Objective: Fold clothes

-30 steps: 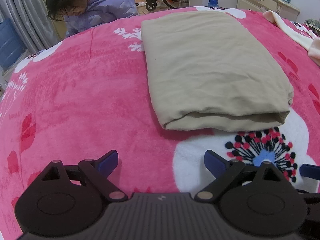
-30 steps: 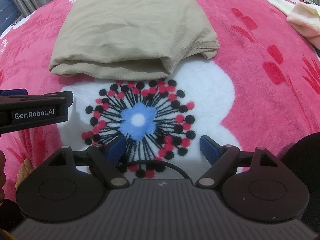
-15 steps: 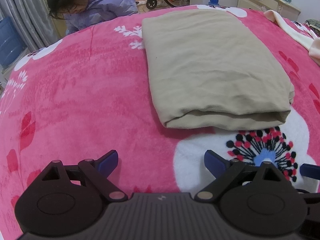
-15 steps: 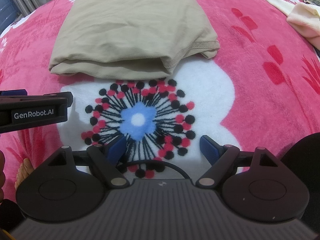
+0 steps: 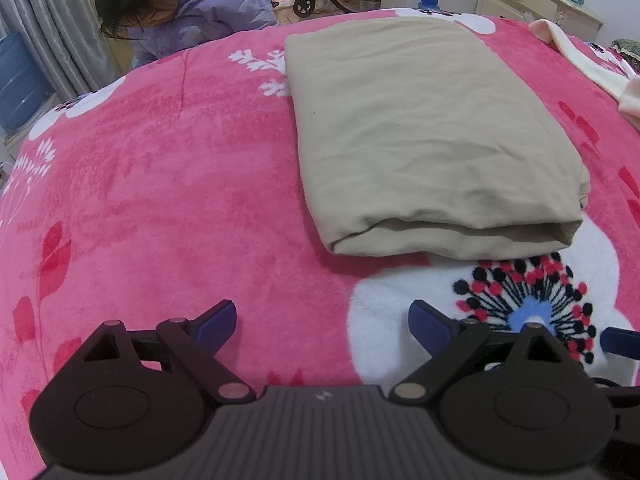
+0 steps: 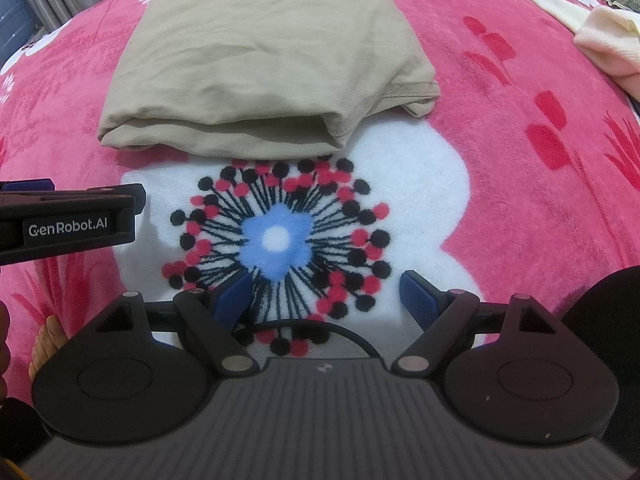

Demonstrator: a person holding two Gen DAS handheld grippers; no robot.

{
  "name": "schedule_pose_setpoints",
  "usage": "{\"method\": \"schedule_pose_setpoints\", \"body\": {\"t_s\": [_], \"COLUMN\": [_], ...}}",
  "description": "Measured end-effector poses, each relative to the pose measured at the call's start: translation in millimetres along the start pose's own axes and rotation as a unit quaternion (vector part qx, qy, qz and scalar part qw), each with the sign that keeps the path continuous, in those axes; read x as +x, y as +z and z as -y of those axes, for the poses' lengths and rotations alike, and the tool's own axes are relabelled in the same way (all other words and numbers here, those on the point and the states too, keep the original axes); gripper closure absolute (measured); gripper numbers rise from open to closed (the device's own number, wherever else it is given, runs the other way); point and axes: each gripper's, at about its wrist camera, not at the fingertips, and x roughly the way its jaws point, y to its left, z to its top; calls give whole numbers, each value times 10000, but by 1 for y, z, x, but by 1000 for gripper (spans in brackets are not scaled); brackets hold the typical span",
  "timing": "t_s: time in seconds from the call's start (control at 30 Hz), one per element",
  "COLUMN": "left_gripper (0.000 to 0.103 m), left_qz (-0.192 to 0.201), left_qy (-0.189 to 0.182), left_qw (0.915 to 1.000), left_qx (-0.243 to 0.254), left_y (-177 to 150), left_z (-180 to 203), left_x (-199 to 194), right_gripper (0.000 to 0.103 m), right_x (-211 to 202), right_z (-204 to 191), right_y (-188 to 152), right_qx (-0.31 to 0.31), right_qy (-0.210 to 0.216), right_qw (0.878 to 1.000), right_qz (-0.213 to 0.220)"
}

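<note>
Because the left gripper and right gripper hang wide open and empty short of the folded beige garment on the pink blanket, a shallow pinch at its near edge would likely catch only the top layer and undo the fold.

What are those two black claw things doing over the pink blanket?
A person is holding a gripper in each hand to fold clothes on a bed. The left gripper and the right gripper are both open and hold nothing, hovering over the pink blanket. Just ahead of them lies a tan garment, folded into a neat rectangle. A cream garment waits off to the right. Another person in a purple jacket bends down beyond the bed.
</note>
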Motion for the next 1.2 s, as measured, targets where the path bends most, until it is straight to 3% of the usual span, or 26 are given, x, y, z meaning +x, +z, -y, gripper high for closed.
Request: {"method": "schedule_pose_setpoints", "body": {"t_s": [1.2], "left_gripper": [9], "left_qz": [-39], "left_qy": [8], "left_qw": [10000], "left_qx": [-16], "left_y": [-1], "left_z": [0], "left_x": [2], "right_gripper": [22], "right_x": [0], "right_z": [0], "right_y": [0], "right_qx": [-33], "right_qy": [-3], "right_qw": [10000], "right_qz": [-1]}}
